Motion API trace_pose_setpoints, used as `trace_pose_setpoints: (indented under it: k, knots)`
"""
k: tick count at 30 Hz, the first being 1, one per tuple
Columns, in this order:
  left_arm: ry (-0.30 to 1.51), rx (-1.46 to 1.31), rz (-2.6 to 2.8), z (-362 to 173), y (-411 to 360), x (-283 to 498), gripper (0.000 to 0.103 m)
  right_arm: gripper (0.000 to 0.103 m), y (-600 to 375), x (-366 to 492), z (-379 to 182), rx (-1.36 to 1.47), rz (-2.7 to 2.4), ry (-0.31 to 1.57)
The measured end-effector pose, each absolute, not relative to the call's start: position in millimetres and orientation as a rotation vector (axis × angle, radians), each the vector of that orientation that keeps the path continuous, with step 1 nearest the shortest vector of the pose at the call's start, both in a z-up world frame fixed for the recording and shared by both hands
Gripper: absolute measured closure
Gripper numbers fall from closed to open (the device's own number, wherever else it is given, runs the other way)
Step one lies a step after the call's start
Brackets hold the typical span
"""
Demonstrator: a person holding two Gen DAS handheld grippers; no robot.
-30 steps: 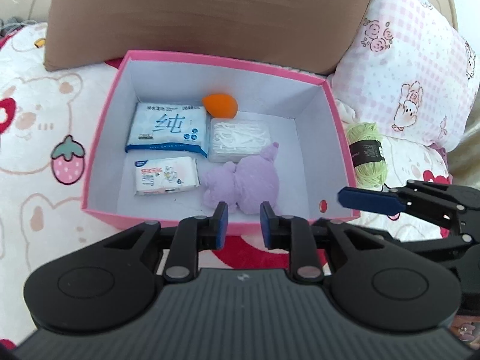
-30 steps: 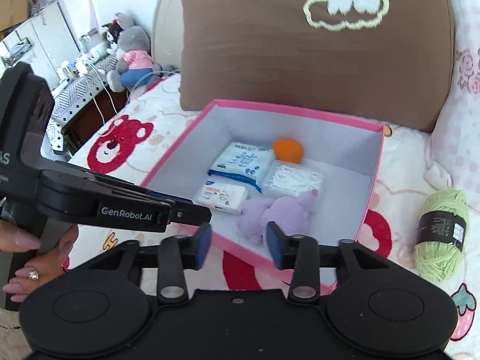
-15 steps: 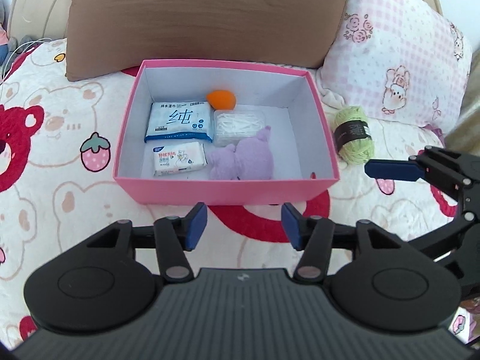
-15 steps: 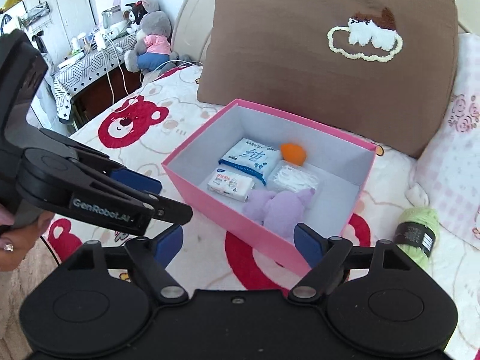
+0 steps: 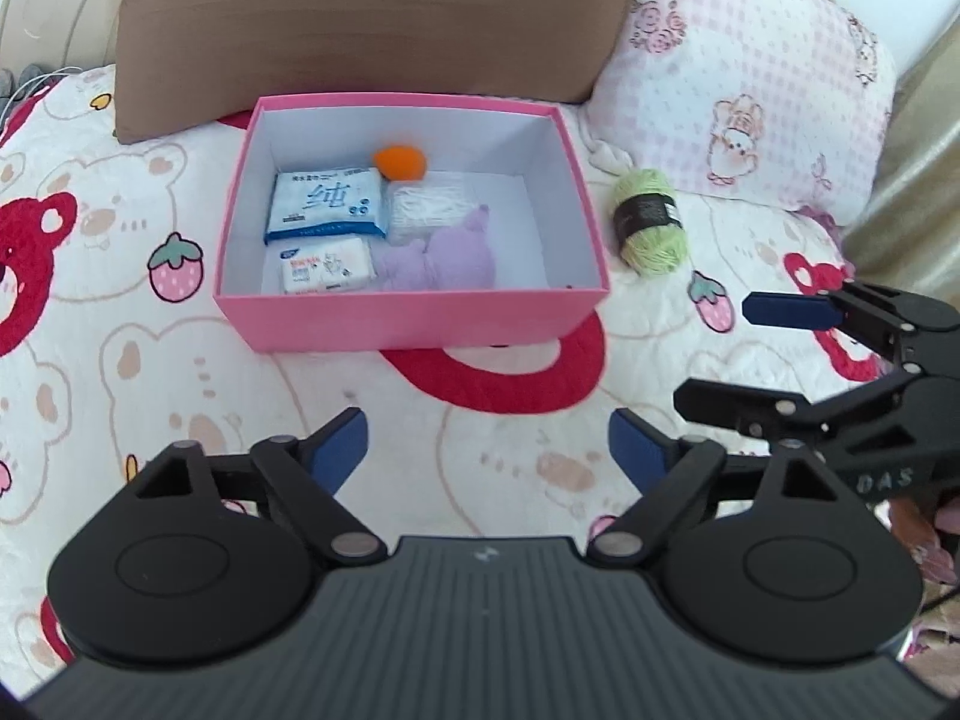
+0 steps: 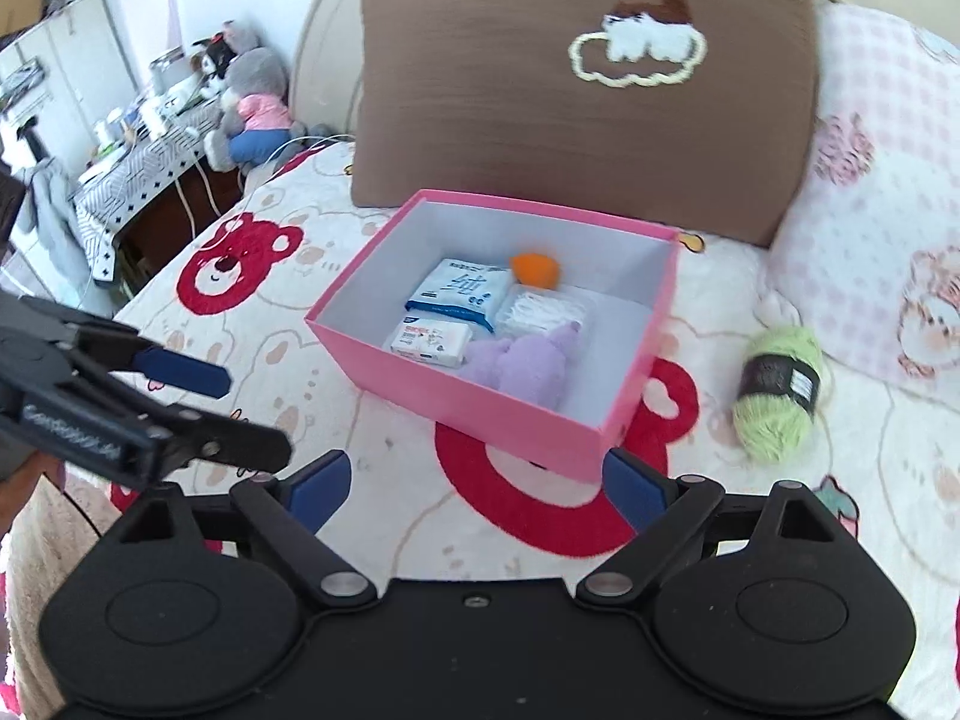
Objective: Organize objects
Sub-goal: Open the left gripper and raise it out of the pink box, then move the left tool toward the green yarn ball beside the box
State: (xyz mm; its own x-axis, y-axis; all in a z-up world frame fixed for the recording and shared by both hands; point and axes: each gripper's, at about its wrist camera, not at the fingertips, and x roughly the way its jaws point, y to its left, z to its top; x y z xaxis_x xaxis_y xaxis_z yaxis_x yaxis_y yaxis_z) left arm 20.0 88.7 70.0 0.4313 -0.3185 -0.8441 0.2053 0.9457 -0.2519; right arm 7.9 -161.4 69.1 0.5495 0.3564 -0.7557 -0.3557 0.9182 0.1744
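1. Green yarn skein (image 5: 651,221), the one item outside the pink box (image 5: 414,324): it lies on the bear-print bedspread (image 5: 90,360) just beside the box's right wall, near the pink checked pillow (image 5: 750,78), apart from both.
2. Handling, as judged: light, soft and compressible; loose strands may snag or pull free. The firmest hold is probably across the black paper band (image 5: 648,213) at mid-length, where the windings are bound.
3. Left gripper (image 5: 486,441): jaws opening, already spread wide, nothing between them; it hangs over bare bedspread in front of the box.
4. Right gripper (image 6: 474,483): jaws likewise opening, wide and empty, with the box's near corner ahead.
5. Box contents: blue tissue pack (image 5: 327,204), small white wipes pack (image 5: 324,264), clear cotton-swab case (image 5: 429,207), orange sponge (image 5: 401,163), lilac plush (image 5: 444,258). The right part of the floor is bare, which leaves room for the skein.
6. Edges: the box wall stands upright between skein and bare floor, so the skein likely has to be lifted over the rim. The brown cushion (image 5: 372,18) leans behind the box.
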Motion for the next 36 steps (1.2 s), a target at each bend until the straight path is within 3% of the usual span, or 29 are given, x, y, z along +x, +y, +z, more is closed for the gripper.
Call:
trace_pose_setpoints:
  k: [18, 36]
  knots:
    - [1.023, -0.034, -0.416, 96.7, 38.2, -22.9, 0.003, 0.010, -209.6, -44.5, 74.3, -0.014, 0.267, 0.874]
    - [1.063, -0.040, -0.425, 89.7, -0.1, -3.5, 0.003, 0.010, -235.8, -43.9, 49.4, 0.010, 0.238, 0.859]
